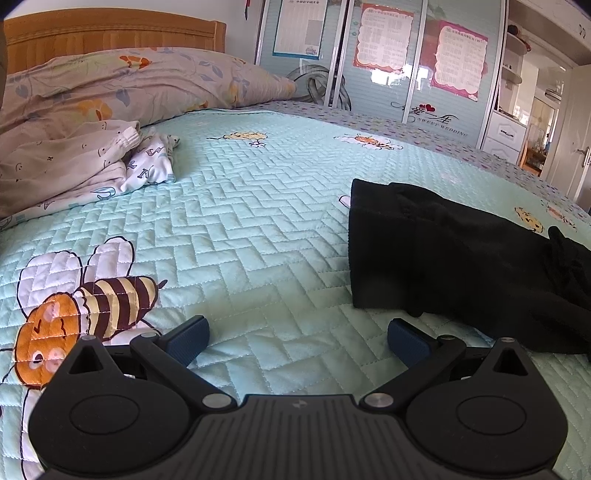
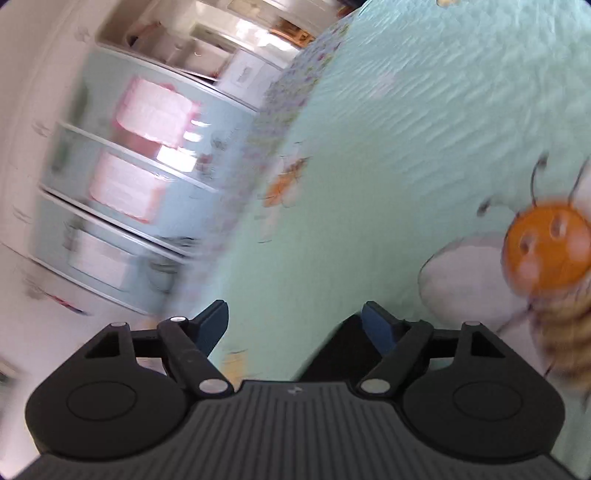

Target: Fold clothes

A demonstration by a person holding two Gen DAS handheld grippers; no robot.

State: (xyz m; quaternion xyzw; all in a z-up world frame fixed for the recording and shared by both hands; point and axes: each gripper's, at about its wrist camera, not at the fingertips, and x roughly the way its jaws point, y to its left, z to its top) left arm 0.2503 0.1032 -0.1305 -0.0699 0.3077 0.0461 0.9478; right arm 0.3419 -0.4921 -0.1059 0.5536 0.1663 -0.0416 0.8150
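A black garment (image 1: pixel 454 258) lies folded in a thick rectangle on the mint quilted bedspread (image 1: pixel 258 206), right of centre. My left gripper (image 1: pixel 298 328) hovers low over the bedspread just in front of the garment's near left corner, its jaws wide apart and nothing between them. A heap of pale printed clothes (image 1: pixel 81 170) lies at the far left by the pillow. In the tilted, blurred right wrist view my right gripper (image 2: pixel 294 308) is open over bare bedspread (image 2: pixel 388 147). A dark patch (image 2: pixel 340 354) shows under its right finger; I cannot tell what it is.
A floral pillow (image 1: pixel 140 81) and a wooden headboard (image 1: pixel 110 33) stand at the back left. Sliding wardrobe doors with posters (image 1: pixel 384 48) run along the far side of the bed. Bee prints mark the bedspread (image 1: pixel 88 306), (image 2: pixel 546 251).
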